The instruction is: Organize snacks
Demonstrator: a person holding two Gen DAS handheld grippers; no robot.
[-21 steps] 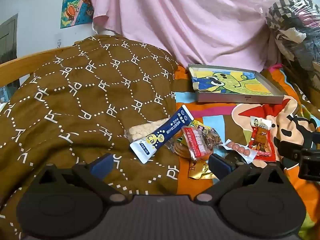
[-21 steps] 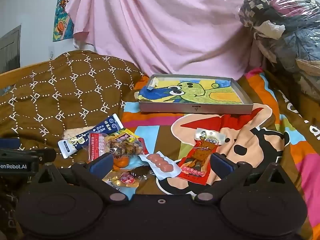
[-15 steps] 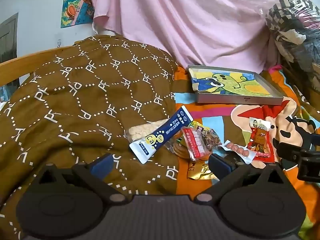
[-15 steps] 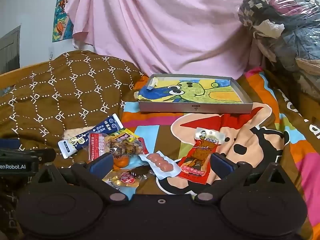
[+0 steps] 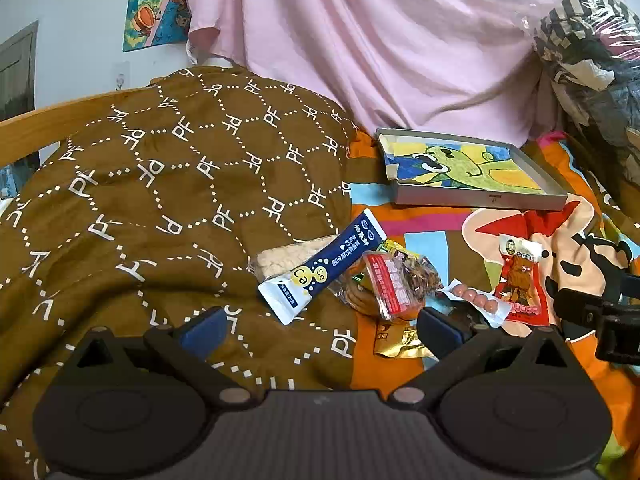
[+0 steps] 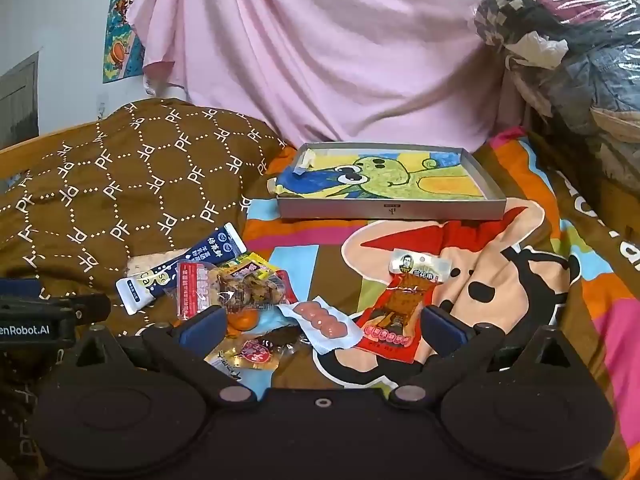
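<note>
A home bedroom: a bed with a wooden side rail (image 5: 48,120), a brown quilt patterned with white letters (image 5: 160,200), a bright cartoon-print bedsheet (image 6: 500,280), a pink cloth draped behind (image 6: 320,48), a cartoon poster on the white wall (image 5: 154,4), and plastic-wrapped bundled bedding (image 6: 568,48).

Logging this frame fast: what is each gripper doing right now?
Left gripper: open, holding nothing.
Right gripper: open, holding nothing.
</note>
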